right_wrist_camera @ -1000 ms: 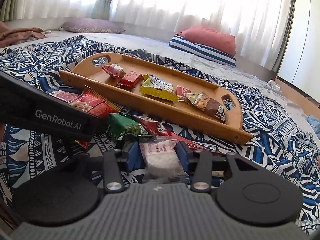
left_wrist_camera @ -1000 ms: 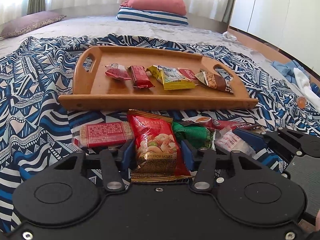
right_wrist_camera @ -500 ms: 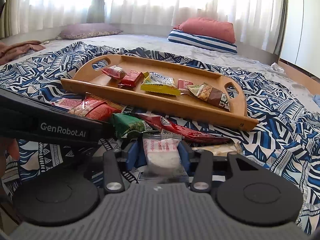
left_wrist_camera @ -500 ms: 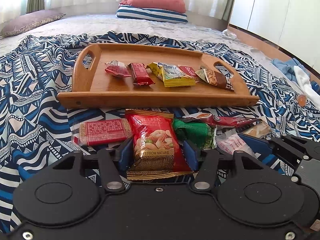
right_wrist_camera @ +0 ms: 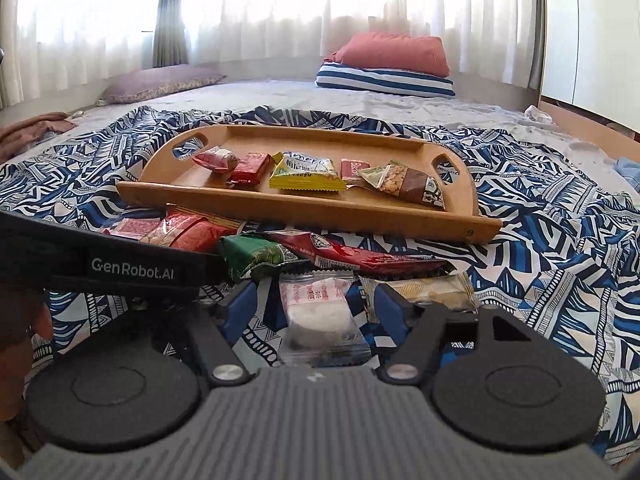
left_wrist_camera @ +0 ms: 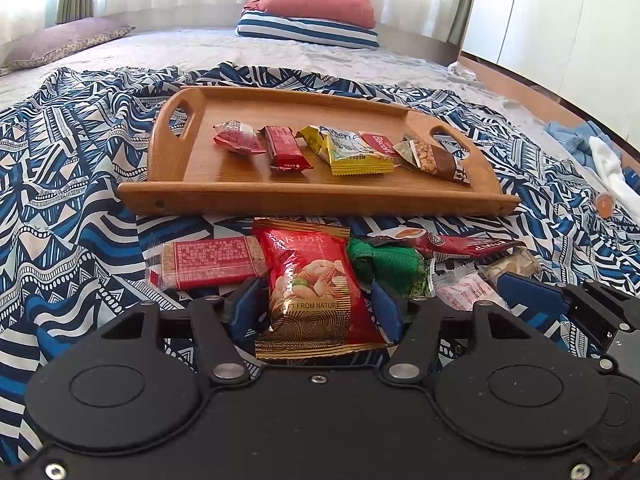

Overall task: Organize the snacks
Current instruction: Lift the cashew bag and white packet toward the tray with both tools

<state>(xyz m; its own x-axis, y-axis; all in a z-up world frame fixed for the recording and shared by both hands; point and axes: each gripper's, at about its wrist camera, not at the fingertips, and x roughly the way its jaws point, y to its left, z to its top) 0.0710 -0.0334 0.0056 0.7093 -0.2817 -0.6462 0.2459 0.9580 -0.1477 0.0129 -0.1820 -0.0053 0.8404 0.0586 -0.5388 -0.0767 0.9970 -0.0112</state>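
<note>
Bedding fills both views: a blue-and-white patterned blanket point(left_wrist_camera: 72, 184) spread over a pale mattress, with a red pillow point(left_wrist_camera: 320, 2) stacked on a striped one at the far end and a mauve cushion point(right_wrist_camera: 160, 84) far left. On the blanket sits a wooden tray point(left_wrist_camera: 320, 200) with cut-out handles, carrying a row of snacks: a small red pouch at the left, a red bar, a yellow packet point(left_wrist_camera: 352, 152), a red biscuit pack and a nut bar point(left_wrist_camera: 436, 158) at the right end.

Just near of the tray, loose on the blanket, lies a cluster of more snacks. A flat red wafer pack point(left_wrist_camera: 208, 262) is at the left, a green pack point(left_wrist_camera: 388, 264) in the middle, a long dark-red sachet point(right_wrist_camera: 360, 254) behind it, and a beige cracker pack point(right_wrist_camera: 432, 288) at the right.

The left gripper point(left_wrist_camera: 316, 308) straddles a red nut bag point(left_wrist_camera: 316, 292); its jaws have just been opening and the blue pads stand slightly clear of the bag's sides. The right gripper point(right_wrist_camera: 312, 312) straddles a clear white-filled packet point(right_wrist_camera: 320, 316); its jaws have just been opening too, with blanket visible on both sides of the packet.
</note>
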